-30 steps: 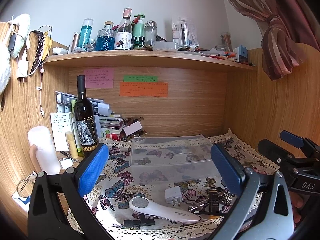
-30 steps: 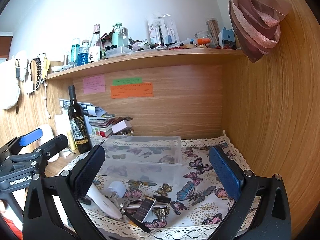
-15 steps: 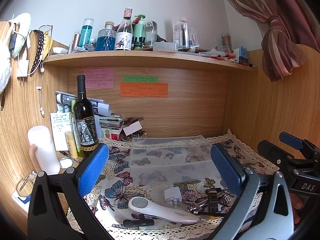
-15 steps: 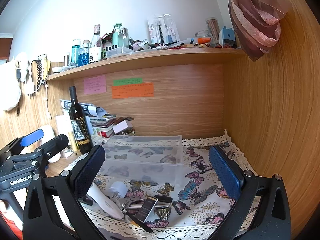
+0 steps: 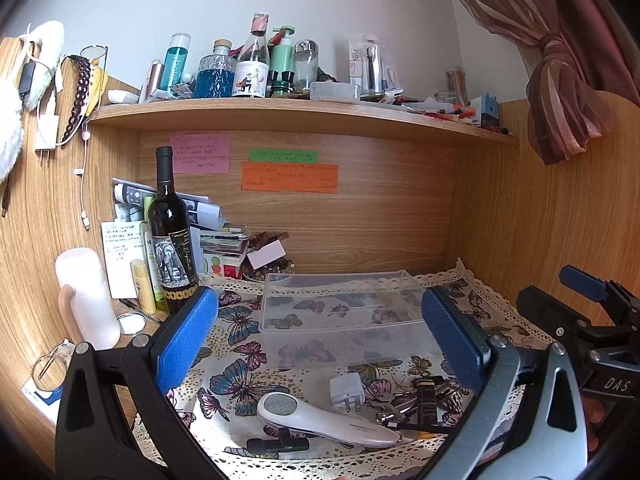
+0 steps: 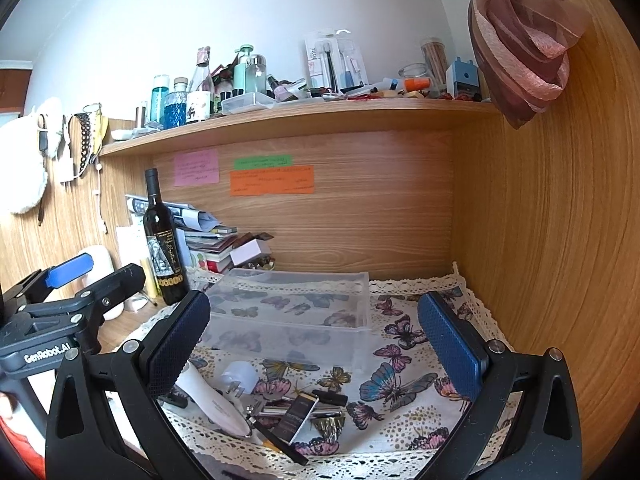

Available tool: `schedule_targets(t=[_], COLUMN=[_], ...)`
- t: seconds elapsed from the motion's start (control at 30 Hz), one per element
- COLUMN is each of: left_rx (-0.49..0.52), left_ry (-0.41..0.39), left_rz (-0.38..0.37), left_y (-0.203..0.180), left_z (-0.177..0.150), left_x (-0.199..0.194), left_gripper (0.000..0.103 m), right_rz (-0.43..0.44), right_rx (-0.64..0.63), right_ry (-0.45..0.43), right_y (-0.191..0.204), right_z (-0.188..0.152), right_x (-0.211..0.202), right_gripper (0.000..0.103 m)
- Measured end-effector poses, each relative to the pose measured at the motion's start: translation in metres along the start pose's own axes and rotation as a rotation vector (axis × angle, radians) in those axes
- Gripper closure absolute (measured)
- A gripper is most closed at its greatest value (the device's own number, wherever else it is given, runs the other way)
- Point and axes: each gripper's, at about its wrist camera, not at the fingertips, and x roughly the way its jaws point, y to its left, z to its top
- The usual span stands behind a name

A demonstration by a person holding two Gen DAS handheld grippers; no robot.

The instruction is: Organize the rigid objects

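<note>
A clear plastic tray sits on the butterfly cloth, also in the right wrist view. In front of it lie a white handheld device, a white plug adapter, a black clip and a pile of keys and dark tubes. The same device, adapter and pile show in the right wrist view. My left gripper is open and empty above them. My right gripper is open and empty.
A wine bottle, a white bottle, papers and books stand at the left. A crowded shelf runs overhead. Wooden walls close the back and right. A curtain hangs at the upper right.
Both grippers have drifted very slightly; the scene shifts a little in both views. Nothing was taken hold of or moved.
</note>
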Motion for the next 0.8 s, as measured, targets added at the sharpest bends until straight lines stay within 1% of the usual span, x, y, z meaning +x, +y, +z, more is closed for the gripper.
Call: schedule_targets(t=[0.23, 0.37, 0.5, 0.53, 0.57, 0.6, 0.63, 0.67, 0.8], left_rx=[-0.001, -0.011, -0.034, -0.042, -0.052, -0.061, -0.071, -0.080, -0.077], left_ry=[0.006, 0.029, 0.057, 0.068, 0.083, 0.100, 0.118, 0.134, 0.217], left_rz=[0.000, -0.022, -0.006, -0.003, 0.003, 0.010, 0.023, 0.036, 0.070], left_y=[0.002, 0.007, 0.021, 0.025, 0.030, 0.035, 0.041, 0.046, 0.059], left_z=[-0.002, -0.005, -0.010, -0.012, -0.014, -0.016, -0.019, -0.023, -0.044], left_x=[0.001, 0.005, 0.012, 0.014, 0.016, 0.019, 0.022, 0.025, 0.037], left_gripper=[0.000, 0.000, 0.001, 0.004, 0.009, 0.011, 0.012, 0.012, 0.012], right_rz=[0.012, 0.014, 0.001, -0.002, -0.008, -0.006, -0.001, 0.003, 0.011], right_rx=[0.007, 0.010, 0.010, 0.012, 0.015, 0.018, 0.023, 0.029, 0.040], right_ry=[0.003, 0.000, 0.015, 0.021, 0.034, 0.053, 0.073, 0.091, 0.165], right_y=[-0.001, -0.002, -0.007, -0.008, -0.011, -0.013, -0.015, -0.018, -0.024], right_z=[0.000, -0.001, -0.004, -0.006, -0.007, -0.009, -0.011, -0.012, -0.024], right_x=[0.001, 0.003, 0.010, 0.012, 0.015, 0.020, 0.024, 0.028, 0.042], right_gripper=[0.000, 0.000, 0.000, 0.001, 0.005, 0.008, 0.014, 0.018, 0.025])
